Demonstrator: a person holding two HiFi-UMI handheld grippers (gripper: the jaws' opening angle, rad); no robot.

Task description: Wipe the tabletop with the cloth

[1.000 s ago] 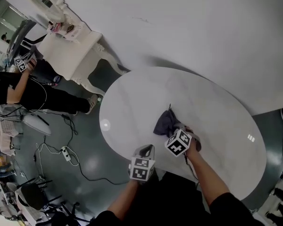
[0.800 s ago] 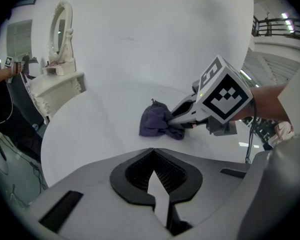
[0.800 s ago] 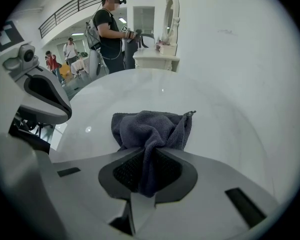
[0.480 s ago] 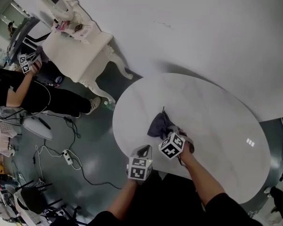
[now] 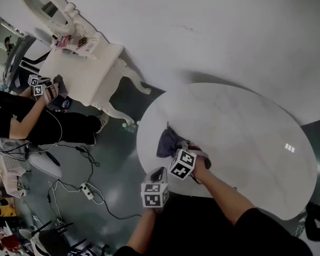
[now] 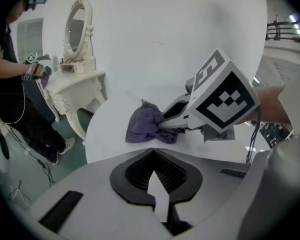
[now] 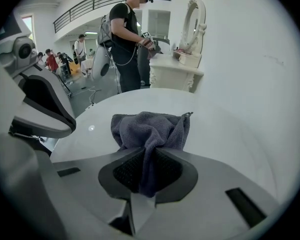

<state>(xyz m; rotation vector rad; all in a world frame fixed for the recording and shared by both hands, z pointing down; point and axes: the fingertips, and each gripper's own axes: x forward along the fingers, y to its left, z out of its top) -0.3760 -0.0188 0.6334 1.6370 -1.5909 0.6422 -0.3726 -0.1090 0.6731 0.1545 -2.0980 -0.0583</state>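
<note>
White round tabletop (image 5: 245, 127): right gripper (image 7: 147, 173) clamps bunched purple-grey cloth (image 7: 150, 126); left gripper (image 6: 155, 176) seemingly closed, empty.

A large studio-like hall; balcony railing (image 7: 110, 1), floor cables (image 5: 88, 191), a white vanity (image 5: 88, 68), another person (image 5: 21, 121) holding marker cubes (image 5: 34, 84).

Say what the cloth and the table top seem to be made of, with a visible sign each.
Cloth: likely terry or microfibre, matt; its nubby surface folds limply. Table: hard, glossy white, perhaps stone or lacquer; it mirrors lights.
</note>
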